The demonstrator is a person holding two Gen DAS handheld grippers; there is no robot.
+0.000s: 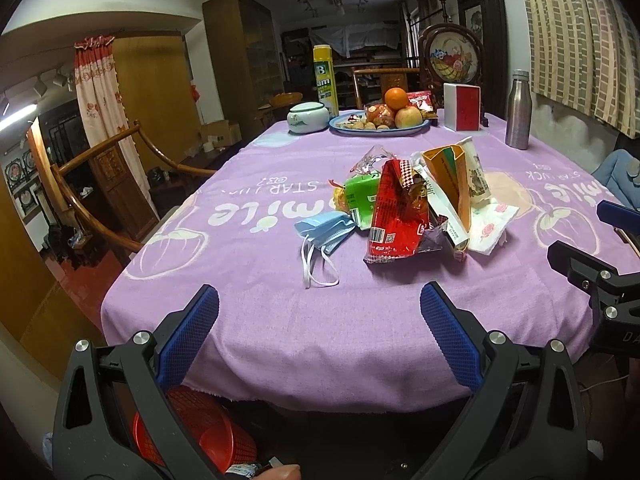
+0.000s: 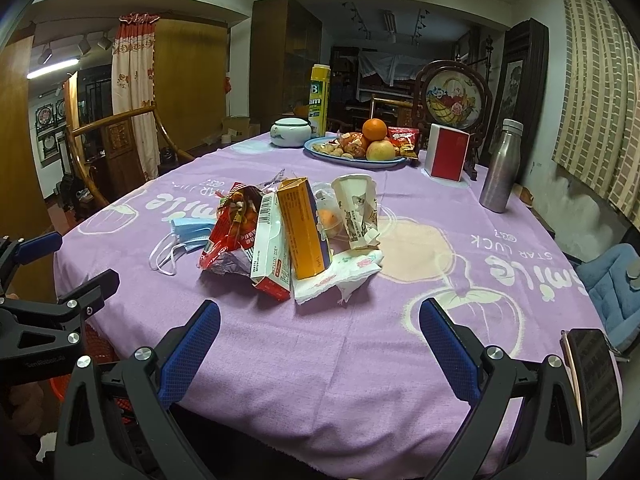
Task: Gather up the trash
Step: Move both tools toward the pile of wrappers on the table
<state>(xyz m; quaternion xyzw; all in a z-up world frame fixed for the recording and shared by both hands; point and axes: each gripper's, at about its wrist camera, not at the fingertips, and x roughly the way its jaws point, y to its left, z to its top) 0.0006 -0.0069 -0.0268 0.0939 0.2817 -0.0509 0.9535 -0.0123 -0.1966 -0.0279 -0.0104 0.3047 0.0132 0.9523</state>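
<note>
I hold the left gripper [image 1: 320,320] and right gripper [image 2: 320,328] at the table's near edge, jaws spread wide, empty. The heaped wrappers, cartons and paper cup [image 2: 356,210] lie mid-table. I take the outlying blue face mask [image 1: 324,229] first; the red mesh basket [image 1: 200,428] below the near edge is probably the bin.

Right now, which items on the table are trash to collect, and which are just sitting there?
Trash: face mask, red snack wrapper, orange carton, paper cup, napkin.
Not trash: fruit plate, metal bottle, yellow can, ceramic jar.
</note>
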